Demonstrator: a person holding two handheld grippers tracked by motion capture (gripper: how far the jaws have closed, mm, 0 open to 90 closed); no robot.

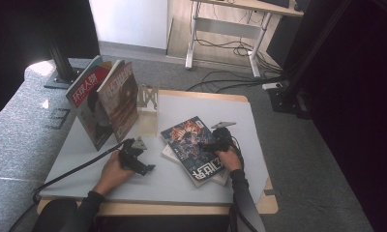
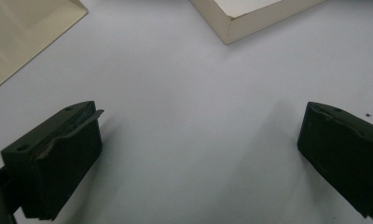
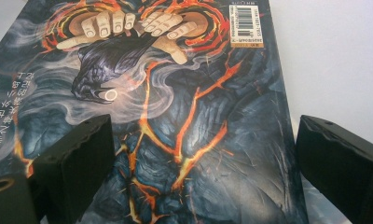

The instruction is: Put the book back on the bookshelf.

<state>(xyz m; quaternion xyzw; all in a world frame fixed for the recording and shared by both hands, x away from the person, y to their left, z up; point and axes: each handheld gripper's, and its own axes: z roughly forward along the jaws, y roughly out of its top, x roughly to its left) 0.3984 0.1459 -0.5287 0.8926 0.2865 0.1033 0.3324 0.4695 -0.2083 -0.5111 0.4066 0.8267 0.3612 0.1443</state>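
Wooden bookend rack point(image 1: 148, 104) with two upright magazines point(image 1: 107, 101); dark magazine point(image 1: 194, 145) flat beside.

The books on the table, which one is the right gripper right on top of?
The dark fiery-cover book lying flat on top of the pile, under the right gripper. The red-cover book and the brown-cover book stand upright against the bookend.

Overhead cam; two close table-level cams

Grey carpet floor point(image 1: 307, 145), white-legged desk point(image 1: 230, 29) behind, cables point(image 1: 225, 77) beneath, dark curtains perhaps at sides
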